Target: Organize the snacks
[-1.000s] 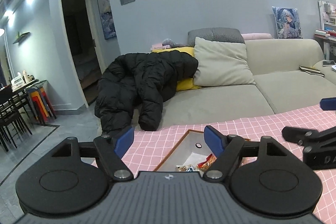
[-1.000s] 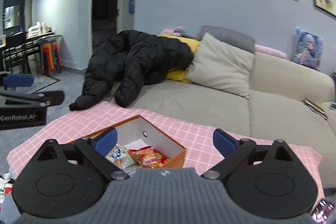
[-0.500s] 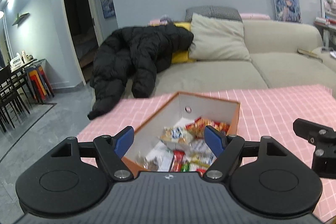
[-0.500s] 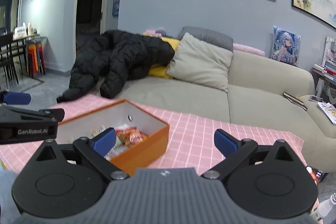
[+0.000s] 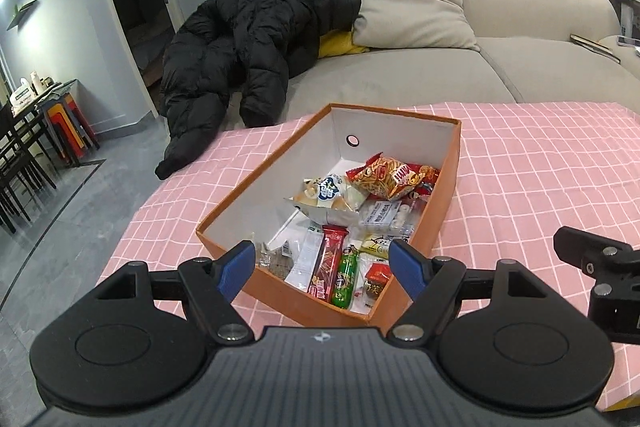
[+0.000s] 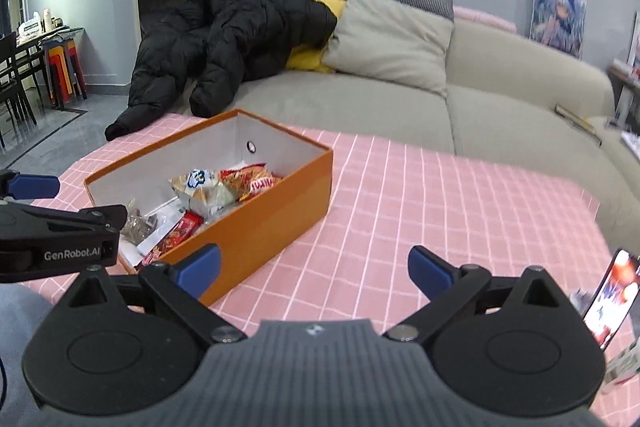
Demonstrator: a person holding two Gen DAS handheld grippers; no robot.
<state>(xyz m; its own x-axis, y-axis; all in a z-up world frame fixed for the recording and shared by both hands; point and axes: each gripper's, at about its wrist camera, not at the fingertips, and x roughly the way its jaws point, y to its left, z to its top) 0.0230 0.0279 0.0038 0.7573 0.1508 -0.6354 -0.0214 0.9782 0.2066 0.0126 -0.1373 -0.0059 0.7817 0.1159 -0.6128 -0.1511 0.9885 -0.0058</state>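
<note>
An orange box with a white inside stands on the pink checked tablecloth. It holds several snack packets, among them a red chips bag, a white bun bag and a green bar. My left gripper is open and empty, just above the box's near end. My right gripper is open and empty over the cloth, right of the box. The left gripper also shows at the left edge of the right wrist view.
A beige sofa with a black jacket and a pillow stands behind the table. A phone stands at the table's right edge. Chairs and stools are at far left.
Both grippers have tilted down and moved closer to the table, so the box and its snacks now fill the views. Both stayed open.
</note>
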